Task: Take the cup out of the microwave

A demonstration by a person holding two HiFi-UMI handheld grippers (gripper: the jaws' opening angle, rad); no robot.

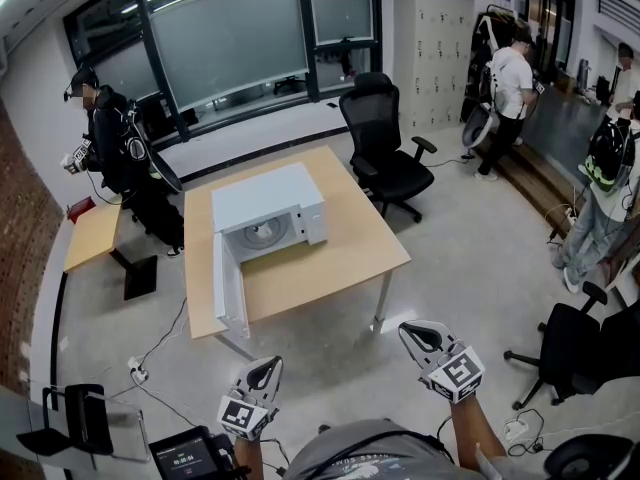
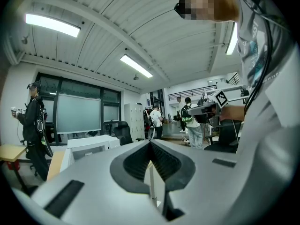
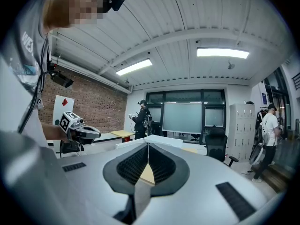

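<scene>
Both my left tool and right tool are pressed together, empty; microwave at 11 o'clock on counter already open, approach and cup grab left.

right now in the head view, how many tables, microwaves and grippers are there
tables: 2
microwave: 1
grippers, the left gripper and the right gripper: 2
total: 5

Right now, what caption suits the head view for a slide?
Left gripper and right gripper, both shut, held short of a table bearing a microwave with its door open.
</scene>
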